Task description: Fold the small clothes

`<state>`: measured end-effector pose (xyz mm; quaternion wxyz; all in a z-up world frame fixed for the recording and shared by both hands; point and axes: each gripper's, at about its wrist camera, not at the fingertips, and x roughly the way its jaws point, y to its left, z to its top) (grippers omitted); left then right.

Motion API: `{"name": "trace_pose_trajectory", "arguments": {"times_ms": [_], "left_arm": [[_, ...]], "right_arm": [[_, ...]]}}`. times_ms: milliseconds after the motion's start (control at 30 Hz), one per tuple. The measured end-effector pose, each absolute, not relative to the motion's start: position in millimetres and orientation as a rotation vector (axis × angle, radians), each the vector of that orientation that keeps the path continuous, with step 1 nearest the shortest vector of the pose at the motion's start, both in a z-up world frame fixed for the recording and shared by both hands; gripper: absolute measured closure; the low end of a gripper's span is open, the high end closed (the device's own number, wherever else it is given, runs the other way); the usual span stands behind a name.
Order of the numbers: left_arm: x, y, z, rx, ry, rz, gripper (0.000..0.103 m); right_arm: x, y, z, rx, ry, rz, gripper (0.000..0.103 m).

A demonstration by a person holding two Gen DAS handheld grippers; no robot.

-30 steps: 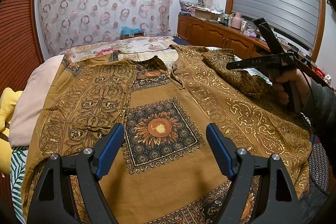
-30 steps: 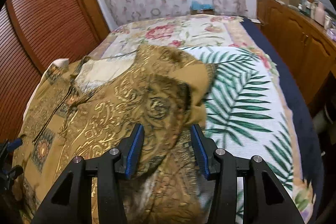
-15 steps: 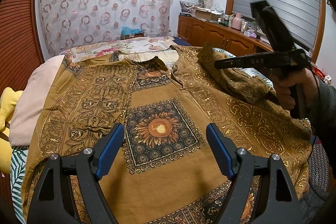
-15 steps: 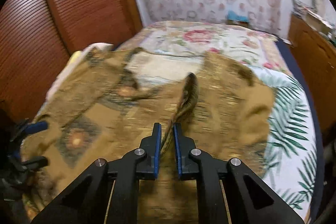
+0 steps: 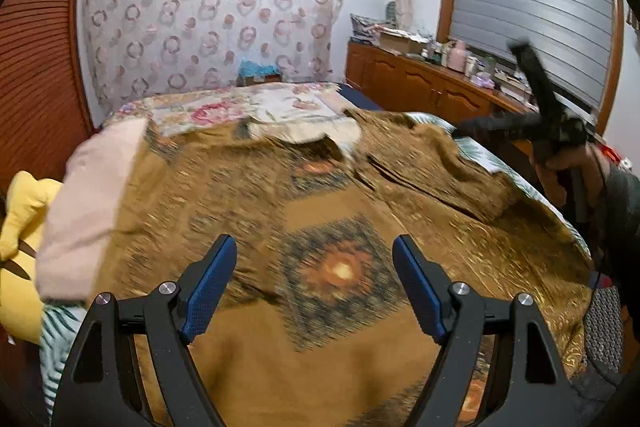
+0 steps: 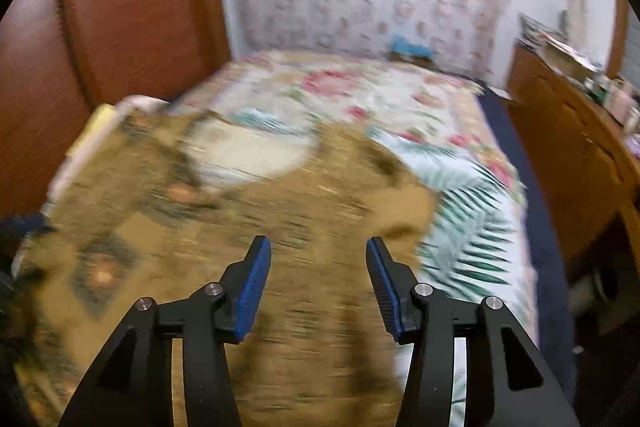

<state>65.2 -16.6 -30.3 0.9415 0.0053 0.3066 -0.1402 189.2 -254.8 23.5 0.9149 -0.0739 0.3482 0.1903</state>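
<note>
A brown and gold patterned shirt (image 5: 340,267) lies spread on the bed, its sunflower square in the middle. My left gripper (image 5: 314,247) hovers open above that square with nothing between its blue pads. The shirt's right sleeve (image 5: 440,167) lies folded in over the body. In the right wrist view my right gripper (image 6: 316,247) hangs above the shirt (image 6: 280,207); its jaws are opening and nothing is between them. The left wrist view shows that gripper from the side, in a person's hand (image 5: 568,171) at the right. Both views are blurred.
The bed carries a floral and palm-leaf sheet (image 6: 472,219). A pink cloth (image 5: 88,203) and a yellow plush toy (image 5: 20,227) lie at the shirt's left. A wooden cabinet (image 5: 420,91) runs along the right, a slatted wooden door (image 6: 120,7) along the left.
My right gripper shut on the right sleeve, lifted it over the shirt, then opened and let it go. The left gripper stayed open and shifted slightly.
</note>
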Motion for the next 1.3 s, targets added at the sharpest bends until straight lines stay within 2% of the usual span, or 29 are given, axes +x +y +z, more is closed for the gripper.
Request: {"name": "trace_pose_trajectory", "arguments": {"times_ms": [267, 433, 467, 533, 600, 700, 967, 1067, 1133, 1233, 1300], "left_arm": [[101.4, 31.1, -17.7, 0.021, 0.620, -0.161, 0.022], [112.0, 55.2, -22.2, -0.009, 0.629, -0.106, 0.022], [112.8, 59.2, -23.2, -0.011, 0.631, -0.101, 0.022], [114.9, 62.3, -27.0, -0.010, 0.641, -0.088, 0.022], [116.5, 67.8, -29.5, -0.012, 0.648, -0.084, 0.022], [118.1, 72.8, -31.9, -0.015, 0.653, -0.075, 0.022], [124.5, 91.6, -35.8, -0.028, 0.662, -0.057, 0.022], [130.5, 96.3, -39.0, -0.027, 0.675, -0.049, 0.022], [133.6, 100.5, -41.1, -0.030, 0.681, -0.041, 0.022], [137.1, 109.0, -42.5, -0.049, 0.680, -0.041, 0.022], [140.2, 114.3, -42.6, -0.068, 0.680, -0.042, 0.023]], "right_arm": [[258.9, -290.4, -27.4, -0.076, 0.875, 0.325, 0.052], [283.7, -282.5, -32.3, -0.033, 0.876, 0.364, 0.052], [287.5, -277.2, -33.1, -0.029, 0.875, 0.374, 0.055], [291.8, -268.7, -34.5, -0.039, 0.874, 0.390, 0.077], [290.1, -264.5, -31.4, -0.079, 0.858, 0.388, 0.090], [273.5, -273.4, -6.7, -0.128, 0.822, 0.366, 0.097], [283.8, -297.8, 5.0, -0.173, 0.758, 0.209, 0.097], [289.7, -296.8, -4.9, -0.143, 0.765, 0.194, 0.080], [292.2, -298.8, -12.9, -0.115, 0.782, 0.203, 0.061], [298.0, -300.6, -25.2, -0.105, 0.801, 0.208, 0.049], [299.8, -303.7, -25.9, -0.095, 0.816, 0.215, 0.048]]}}
